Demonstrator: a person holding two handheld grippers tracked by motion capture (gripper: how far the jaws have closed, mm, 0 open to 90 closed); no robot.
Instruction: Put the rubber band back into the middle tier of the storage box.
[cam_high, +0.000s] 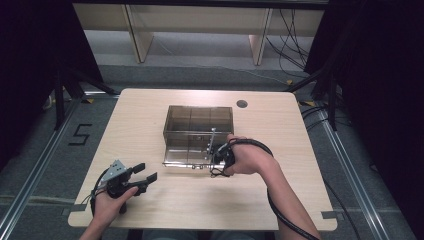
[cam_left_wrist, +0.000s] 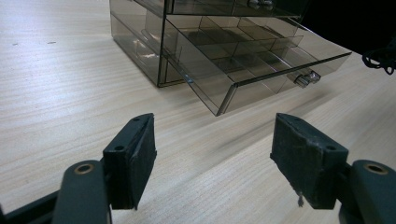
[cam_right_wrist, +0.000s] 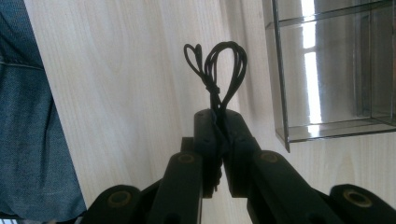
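The right gripper (cam_right_wrist: 219, 140) is seen with its jaws pressed together on a bundle of thin black cord (cam_right_wrist: 219, 65), whose loops stand out beyond the jaw tips over the pale wood of the counter (cam_right_wrist: 140, 93). In the high view the right gripper (cam_high: 221, 159) is held in the person's right hand (cam_high: 250, 157) at the front right corner of a pulled-out drawer (cam_high: 187, 152), with dark loops of cord visible at the jaws. The drawer belongs to a smoky transparent drawer box (cam_high: 199, 122) placed near the middle of the counter (cam_high: 150, 107); its bottom drawer is drawn out toward the person, and its divided compartments are visible in the left gripper view, together with a small clear knob (cam_left_wrist: 306, 78) on the drawer front (cam_left_wrist: 280, 86). The left gripper (cam_high: 141, 175) is held in the left hand (cam_high: 112, 200) near the front left part of the counter, well apart from the drawer box, with its jaws spread wide and nothing between them; in the left gripper view its two padded jaws are seen standing far apart above the bare wood, directed toward the open drawer. A round dark hole (cam_high: 242, 104) is set in the counter behind the box. A blue garment (cam_right_wrist: 32, 116) is visible along one edge of the right gripper view.
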